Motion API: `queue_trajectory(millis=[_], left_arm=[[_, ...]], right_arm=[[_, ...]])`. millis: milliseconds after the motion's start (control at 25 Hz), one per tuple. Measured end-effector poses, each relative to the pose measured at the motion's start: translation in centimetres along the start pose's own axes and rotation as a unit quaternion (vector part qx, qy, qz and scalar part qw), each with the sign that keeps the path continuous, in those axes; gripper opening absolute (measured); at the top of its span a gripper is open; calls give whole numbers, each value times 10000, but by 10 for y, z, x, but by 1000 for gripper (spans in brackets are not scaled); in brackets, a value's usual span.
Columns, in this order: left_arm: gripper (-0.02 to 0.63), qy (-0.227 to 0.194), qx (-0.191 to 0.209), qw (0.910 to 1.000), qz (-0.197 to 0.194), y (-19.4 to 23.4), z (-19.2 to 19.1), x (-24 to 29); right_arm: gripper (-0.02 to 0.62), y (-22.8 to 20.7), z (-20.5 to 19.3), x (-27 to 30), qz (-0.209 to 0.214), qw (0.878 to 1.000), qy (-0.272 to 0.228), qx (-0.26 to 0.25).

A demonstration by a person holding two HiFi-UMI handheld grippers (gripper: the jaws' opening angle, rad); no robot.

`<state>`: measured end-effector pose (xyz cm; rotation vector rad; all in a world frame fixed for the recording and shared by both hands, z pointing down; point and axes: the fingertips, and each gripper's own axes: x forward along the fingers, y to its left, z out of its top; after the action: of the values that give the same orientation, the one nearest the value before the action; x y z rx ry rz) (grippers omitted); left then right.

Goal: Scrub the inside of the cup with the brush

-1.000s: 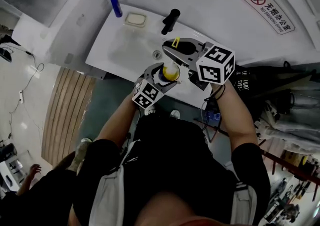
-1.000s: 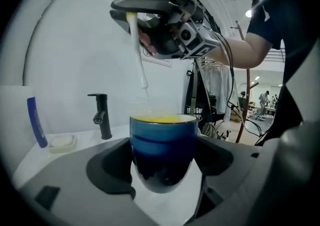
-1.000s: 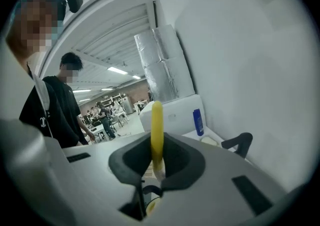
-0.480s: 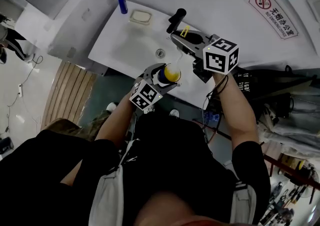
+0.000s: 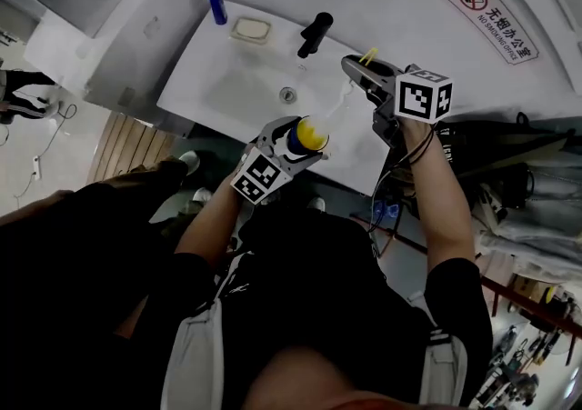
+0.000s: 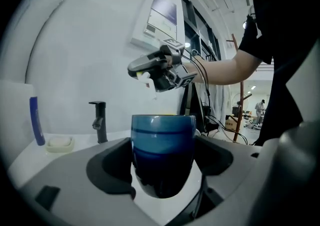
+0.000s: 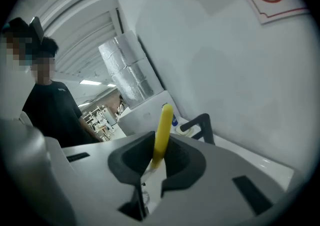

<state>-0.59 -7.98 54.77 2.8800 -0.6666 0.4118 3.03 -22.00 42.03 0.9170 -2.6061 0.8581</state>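
Note:
A blue cup [image 5: 310, 134] with a yellow inside stands upright in my left gripper [image 5: 303, 137], which is shut on it above the front edge of the white sink [image 5: 238, 90]. In the left gripper view the cup [image 6: 163, 146] fills the space between the jaws. My right gripper [image 5: 359, 69] is up and to the right of the cup, shut on a brush with a yellow handle [image 5: 367, 56]. Its pale bristle end [image 5: 342, 101] hangs down, clear of the cup. The right gripper view shows the handle [image 7: 162, 133] pinched between the jaws.
A black faucet [image 5: 313, 34] stands at the back of the sink, with a soap dish [image 5: 248, 30] and a blue bottle [image 5: 216, 2] to its left. A no-smoking sign [image 5: 491, 15] hangs on the wall. Another person [image 5: 55, 217] stands at the left.
My right gripper has moved right and back, carrying the brush away from above the cup. The left gripper and cup have stayed almost in place. A person has come closer at the left.

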Motion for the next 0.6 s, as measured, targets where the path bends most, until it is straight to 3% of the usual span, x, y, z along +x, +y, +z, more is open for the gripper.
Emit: queue_trajectory(millis=[160,320,440,600], left_arm=[[367,-28,-186,9998,101,9,0,-2],[367,16,-372,9989,271,20,-4,2],[367,67,-535,9977,411,30,-7,7],[366,211,-352,9982,437,34,-9,14]], right_arm=[[47,-11,-15,-28,-119,9994,90,297],[44,-3,-28,-48,-122,9995,269,149],[43,17,-36,-60,54,9992,395,-7],[40,54,-38,-60,461,9977,407,-273]])
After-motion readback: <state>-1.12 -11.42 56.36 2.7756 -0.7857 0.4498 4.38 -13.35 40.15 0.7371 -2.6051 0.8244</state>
